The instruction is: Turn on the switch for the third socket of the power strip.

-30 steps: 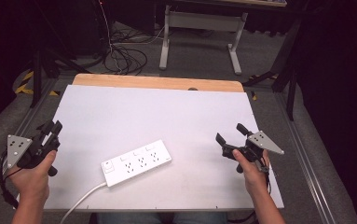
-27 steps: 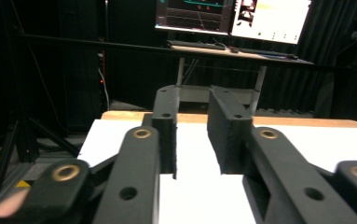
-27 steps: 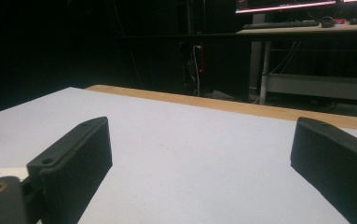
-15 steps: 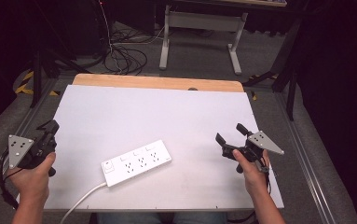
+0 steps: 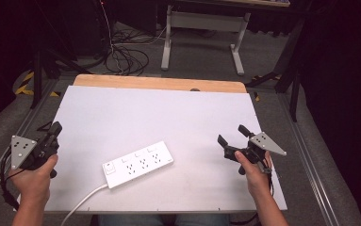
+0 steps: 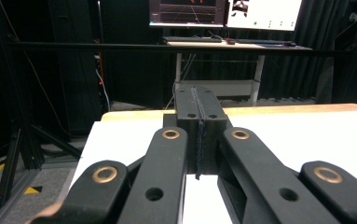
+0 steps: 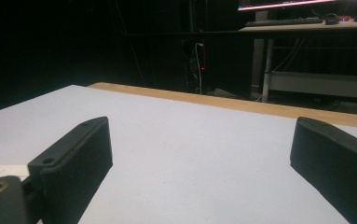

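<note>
The white plastic power strip (image 5: 138, 164), a long bar with rows of sockets and a switch at its near-left end, lies at a slant on the flat white table top (image 5: 168, 113), near the front edge and between the two hands, touching neither gripper. Its white cable (image 5: 85, 202) runs off toward the bottom edge, where it is cut off from sight. The left gripper (image 5: 51, 136), black with a grey three-cornered plate, is held over the table's left edge; in the left gripper view (image 6: 199, 116) its jaws are pressed together with nothing between them. The right gripper (image 5: 233, 135) is held over the right part of the table, well apart from the strip; in the right gripper view (image 7: 199, 154) its jaws stand wide apart and empty. Beyond the table's far wooden strip (image 5: 159, 83), the room is dark and hard to make out.
</note>
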{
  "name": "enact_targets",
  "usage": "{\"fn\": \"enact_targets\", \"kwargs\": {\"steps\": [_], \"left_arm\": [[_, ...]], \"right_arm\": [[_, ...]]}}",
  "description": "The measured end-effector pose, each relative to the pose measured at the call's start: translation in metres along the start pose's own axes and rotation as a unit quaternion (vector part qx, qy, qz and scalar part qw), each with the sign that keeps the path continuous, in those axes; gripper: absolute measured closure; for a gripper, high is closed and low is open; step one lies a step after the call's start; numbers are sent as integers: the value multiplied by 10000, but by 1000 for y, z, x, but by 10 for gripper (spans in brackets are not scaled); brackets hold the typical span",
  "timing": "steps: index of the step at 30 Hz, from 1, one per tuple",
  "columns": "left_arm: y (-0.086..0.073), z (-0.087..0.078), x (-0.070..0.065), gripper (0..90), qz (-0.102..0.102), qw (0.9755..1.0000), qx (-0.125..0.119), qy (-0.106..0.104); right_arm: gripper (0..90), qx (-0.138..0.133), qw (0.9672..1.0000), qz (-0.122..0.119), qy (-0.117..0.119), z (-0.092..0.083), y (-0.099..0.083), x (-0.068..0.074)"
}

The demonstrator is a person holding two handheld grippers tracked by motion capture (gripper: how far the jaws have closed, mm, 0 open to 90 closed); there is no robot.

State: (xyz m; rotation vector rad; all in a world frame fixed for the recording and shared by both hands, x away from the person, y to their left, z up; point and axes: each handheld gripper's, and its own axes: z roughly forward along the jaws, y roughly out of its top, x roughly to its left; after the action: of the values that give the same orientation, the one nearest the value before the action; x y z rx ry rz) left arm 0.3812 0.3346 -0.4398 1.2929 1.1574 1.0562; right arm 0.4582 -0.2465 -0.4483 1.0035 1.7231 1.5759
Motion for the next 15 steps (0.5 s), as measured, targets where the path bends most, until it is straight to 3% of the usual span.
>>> {"fn": "enact_targets", "kwargs": {"steps": [15], "left_arm": [[0, 5, -4, 898, 50, 9998, 42, -205]], "right_arm": [[60, -9, 10000, 3, -23, -3, 0, -1]]}}
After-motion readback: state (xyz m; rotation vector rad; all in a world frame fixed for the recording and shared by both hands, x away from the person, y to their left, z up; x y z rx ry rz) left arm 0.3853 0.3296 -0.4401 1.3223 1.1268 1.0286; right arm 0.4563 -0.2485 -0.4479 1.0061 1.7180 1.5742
